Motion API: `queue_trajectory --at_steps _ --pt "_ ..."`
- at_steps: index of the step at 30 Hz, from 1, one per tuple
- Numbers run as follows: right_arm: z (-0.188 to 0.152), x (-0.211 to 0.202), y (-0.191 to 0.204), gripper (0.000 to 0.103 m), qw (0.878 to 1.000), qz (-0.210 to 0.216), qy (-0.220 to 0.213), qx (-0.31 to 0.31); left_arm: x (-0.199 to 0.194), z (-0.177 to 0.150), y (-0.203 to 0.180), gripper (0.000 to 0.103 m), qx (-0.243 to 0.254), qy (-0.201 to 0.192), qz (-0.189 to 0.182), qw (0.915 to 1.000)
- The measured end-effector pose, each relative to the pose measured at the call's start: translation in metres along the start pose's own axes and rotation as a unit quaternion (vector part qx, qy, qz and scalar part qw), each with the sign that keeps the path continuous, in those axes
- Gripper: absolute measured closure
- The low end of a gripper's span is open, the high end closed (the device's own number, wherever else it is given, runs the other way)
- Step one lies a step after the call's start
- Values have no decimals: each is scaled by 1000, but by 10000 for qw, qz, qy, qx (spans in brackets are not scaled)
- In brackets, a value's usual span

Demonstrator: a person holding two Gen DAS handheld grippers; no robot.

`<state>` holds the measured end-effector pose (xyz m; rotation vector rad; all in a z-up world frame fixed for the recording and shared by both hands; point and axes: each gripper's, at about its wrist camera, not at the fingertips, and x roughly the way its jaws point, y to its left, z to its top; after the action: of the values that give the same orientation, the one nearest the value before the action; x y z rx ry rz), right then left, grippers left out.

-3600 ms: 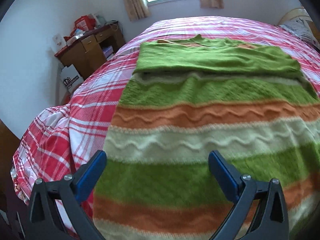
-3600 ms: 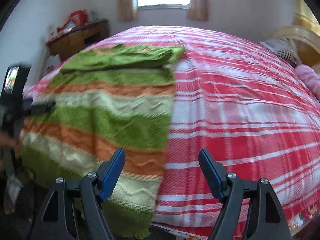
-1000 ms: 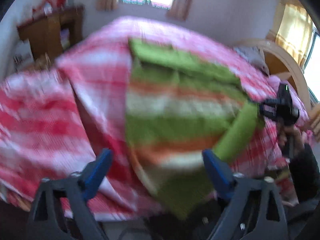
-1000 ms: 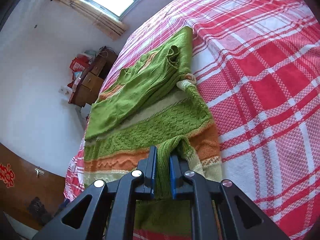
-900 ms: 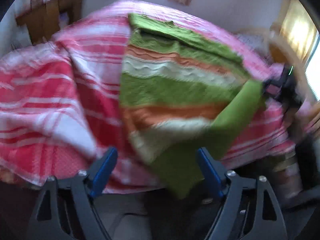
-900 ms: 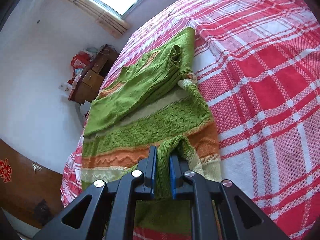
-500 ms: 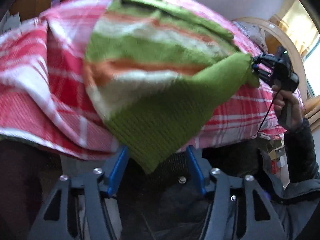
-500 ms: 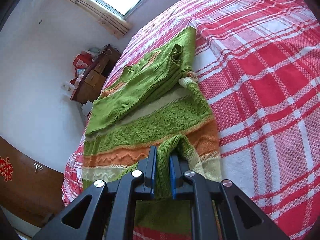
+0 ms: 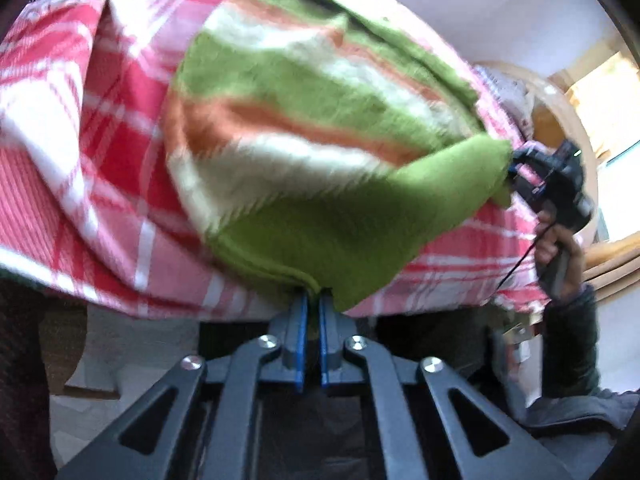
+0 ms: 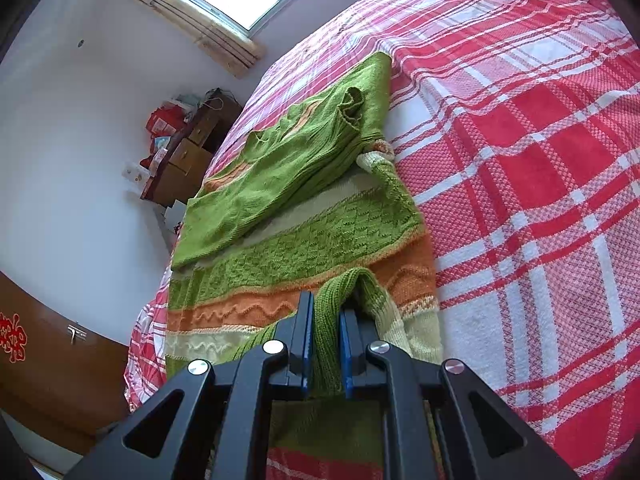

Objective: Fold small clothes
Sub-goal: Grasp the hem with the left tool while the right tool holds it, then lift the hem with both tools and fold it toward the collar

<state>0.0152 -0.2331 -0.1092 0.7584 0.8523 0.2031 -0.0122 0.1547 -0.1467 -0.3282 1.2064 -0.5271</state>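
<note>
Across the red plaid bedspread [image 10: 540,168] lies the striped knit sweater [image 10: 304,248], sleeves folded over its far end, while the left gripper [image 9: 313,312] has just closed on one near hem corner and the right gripper [image 10: 325,340] pinches the other.

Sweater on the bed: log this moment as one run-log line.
left tongs: just closed on sweater hem | right tongs: shut on hem corner | sweater: on bed, sleeves folded in
</note>
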Motion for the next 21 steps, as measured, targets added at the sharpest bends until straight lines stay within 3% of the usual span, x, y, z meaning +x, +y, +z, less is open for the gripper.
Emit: queue_trajectory --at_steps 8,14,16,18,20,21 --pt "7 7 -4 92 9999 79 36 86 -29 66 -11 100 65 -802 -251 9964" --pt "10 10 -4 92 9999 98 39 127 -24 133 0 101 97 -1187 263 9925" --pt "9 9 -4 92 9999 83 22 141 -24 143 -4 101 459 -1169 616 9902" --pt "7 9 -3 92 9999 60 11 135 -30 138 -14 101 1085 -1038 658 9865" --pt "7 10 -3 92 9999 69 25 143 -38 122 -23 101 1804 -921 946 9747" --pt "8 10 -4 92 9998 92 44 173 -41 115 -22 99 1938 -838 1041 9719"
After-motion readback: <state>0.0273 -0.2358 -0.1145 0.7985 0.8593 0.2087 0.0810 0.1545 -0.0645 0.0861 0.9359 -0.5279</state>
